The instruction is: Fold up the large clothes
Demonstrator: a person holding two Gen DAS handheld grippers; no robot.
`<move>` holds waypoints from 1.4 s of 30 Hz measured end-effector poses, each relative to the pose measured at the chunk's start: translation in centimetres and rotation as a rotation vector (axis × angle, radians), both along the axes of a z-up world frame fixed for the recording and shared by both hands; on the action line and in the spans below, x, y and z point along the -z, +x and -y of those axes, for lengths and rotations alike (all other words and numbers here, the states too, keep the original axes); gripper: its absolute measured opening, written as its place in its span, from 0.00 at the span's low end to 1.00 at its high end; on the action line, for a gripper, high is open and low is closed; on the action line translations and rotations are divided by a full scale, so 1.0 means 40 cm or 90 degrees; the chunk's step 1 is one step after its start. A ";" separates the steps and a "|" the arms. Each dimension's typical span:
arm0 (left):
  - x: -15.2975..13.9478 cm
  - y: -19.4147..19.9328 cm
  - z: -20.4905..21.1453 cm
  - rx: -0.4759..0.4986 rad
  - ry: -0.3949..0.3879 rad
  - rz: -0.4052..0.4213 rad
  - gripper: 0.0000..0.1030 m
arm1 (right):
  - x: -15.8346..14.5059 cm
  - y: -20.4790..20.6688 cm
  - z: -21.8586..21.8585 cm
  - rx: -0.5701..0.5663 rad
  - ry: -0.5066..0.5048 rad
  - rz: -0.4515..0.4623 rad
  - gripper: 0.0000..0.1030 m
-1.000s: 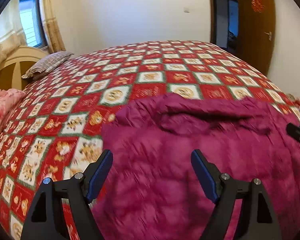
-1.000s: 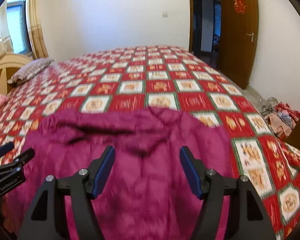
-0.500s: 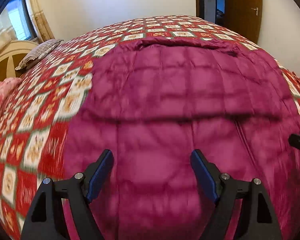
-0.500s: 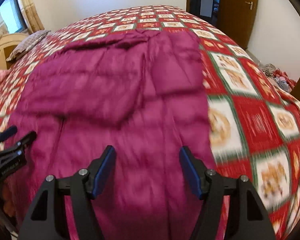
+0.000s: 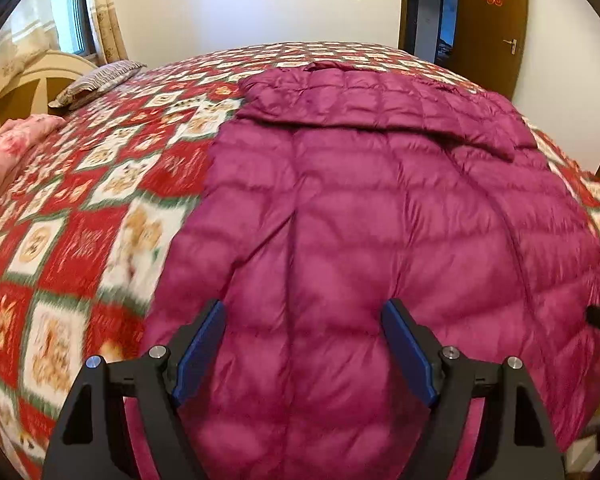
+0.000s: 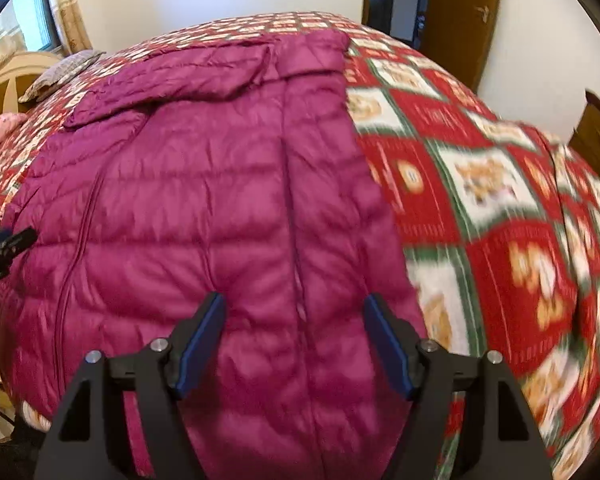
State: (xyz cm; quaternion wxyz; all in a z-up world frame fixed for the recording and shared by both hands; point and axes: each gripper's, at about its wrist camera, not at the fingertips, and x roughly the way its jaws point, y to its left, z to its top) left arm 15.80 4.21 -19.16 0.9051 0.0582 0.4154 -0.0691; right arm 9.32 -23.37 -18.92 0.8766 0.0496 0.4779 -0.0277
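A large magenta quilted down jacket (image 5: 380,208) lies spread flat on the bed, its far end folded back in a band near the middle of the bed. In the right wrist view the same jacket (image 6: 204,208) fills the left half of the picture. My left gripper (image 5: 302,328) hovers open above the jacket's near part, close to its left edge, with nothing held. My right gripper (image 6: 294,320) hangs above the near part by the jacket's right edge; its jaws are opening, and no cloth is pinched between them. The other gripper's tip shows at each view's side.
The bed carries a red, white and green patchwork cover (image 5: 100,208) (image 6: 500,208). A striped pillow (image 5: 100,80) and pink bedding (image 5: 8,148) lie by the headboard at the left. A brown door (image 5: 492,28) stands at the back right, and the bed's near edge lies below the grippers.
Both grippers have pulled back toward the near edge of the bed and sunk. The jacket, bunched a second ago, now lies stretched out long and flat. The right jaws stand slightly wider.
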 end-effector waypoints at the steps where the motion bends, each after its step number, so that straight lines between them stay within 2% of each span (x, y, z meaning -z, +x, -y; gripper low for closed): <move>1: 0.000 -0.011 -0.004 0.002 0.003 0.003 0.79 | 0.003 -0.017 0.010 0.006 0.010 0.001 0.72; 7: -0.016 -0.106 -0.067 0.010 -0.014 0.025 0.79 | -0.020 -0.102 0.040 0.038 0.031 0.039 0.72; 13: -0.003 -0.166 -0.145 -0.005 -0.007 0.031 0.79 | -0.051 -0.101 0.075 0.072 0.019 0.056 0.72; 19: -0.010 -0.172 -0.228 -0.042 -0.042 0.015 0.79 | -0.029 -0.125 0.088 0.085 0.010 0.025 0.72; 23: -0.025 -0.179 -0.296 -0.043 -0.089 0.010 0.79 | -0.010 -0.147 0.117 0.092 0.023 0.001 0.72; 26: -0.010 -0.171 -0.318 -0.014 -0.127 -0.022 0.79 | -0.010 -0.152 0.104 0.064 0.030 -0.003 0.78; 29: 0.012 -0.167 -0.303 0.026 -0.175 -0.063 0.79 | 0.001 -0.157 0.072 0.019 0.003 -0.022 0.80; 33: 0.018 -0.178 -0.268 0.058 -0.166 -0.062 0.79 | 0.027 -0.181 0.041 -0.054 0.034 -0.049 0.79; 34: 0.017 -0.181 -0.267 0.063 -0.171 -0.063 0.79 | 0.031 -0.185 0.040 -0.058 0.034 -0.047 0.79; 36: 0.016 -0.186 -0.266 0.086 -0.209 -0.076 0.78 | 0.040 -0.189 0.053 -0.052 0.047 -0.045 0.65; 37: 0.015 -0.189 -0.263 0.094 -0.217 -0.080 0.77 | 0.045 -0.188 0.069 -0.045 0.073 -0.047 0.61; 39: 0.015 -0.195 -0.249 0.105 -0.198 -0.081 0.63 | 0.047 -0.194 0.100 -0.030 0.131 -0.042 0.51; 40: 0.016 -0.197 -0.240 0.108 -0.175 -0.080 0.53 | 0.049 -0.197 0.119 -0.021 0.162 -0.038 0.50; 42: 0.016 -0.202 -0.227 0.113 -0.144 -0.069 0.43 | 0.052 -0.202 0.145 -0.007 0.202 -0.032 0.49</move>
